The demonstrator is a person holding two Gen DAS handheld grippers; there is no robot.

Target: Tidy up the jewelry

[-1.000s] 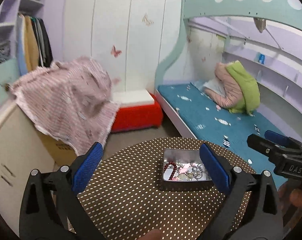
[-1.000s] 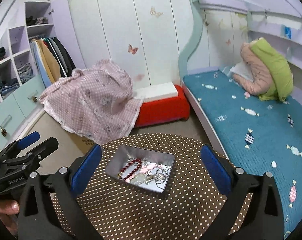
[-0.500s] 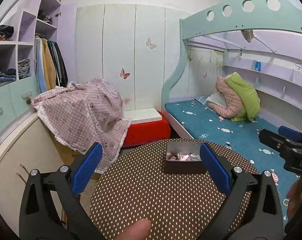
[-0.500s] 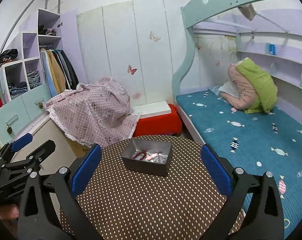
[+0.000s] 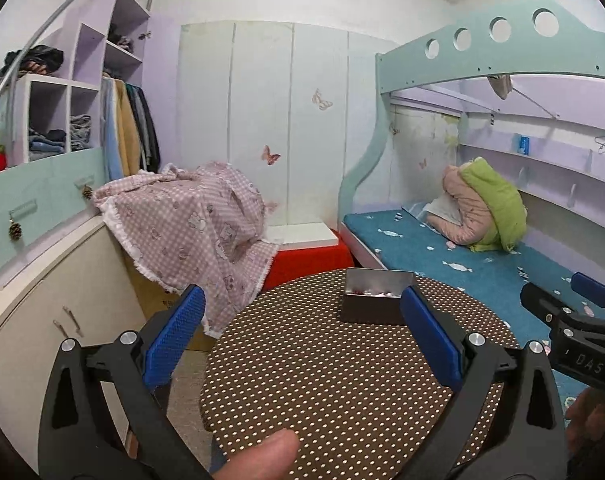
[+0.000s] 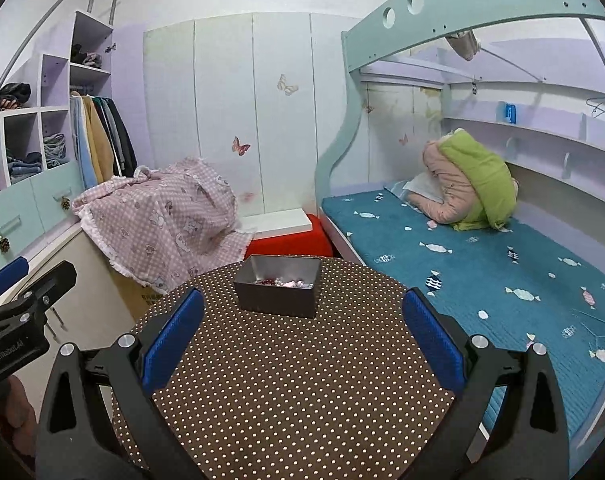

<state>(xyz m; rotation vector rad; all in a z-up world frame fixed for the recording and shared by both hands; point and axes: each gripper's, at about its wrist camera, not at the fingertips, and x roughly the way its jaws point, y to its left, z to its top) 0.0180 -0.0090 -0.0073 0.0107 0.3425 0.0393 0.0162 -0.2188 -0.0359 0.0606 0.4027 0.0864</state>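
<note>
Jewelry (image 6: 280,281) sits heaped in tin (image 6: 277,292) on desk (image 6: 302,380); we hold both tools (image 5: 302,336) (image 6: 302,336) spread, empty; sorted or unsorted, unclear.

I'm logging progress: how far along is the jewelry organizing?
The jewelry all lies in the metal tin on the dotted table. The left gripper and right gripper are open, empty. That fits gathering finished or sorting ahead.
</note>
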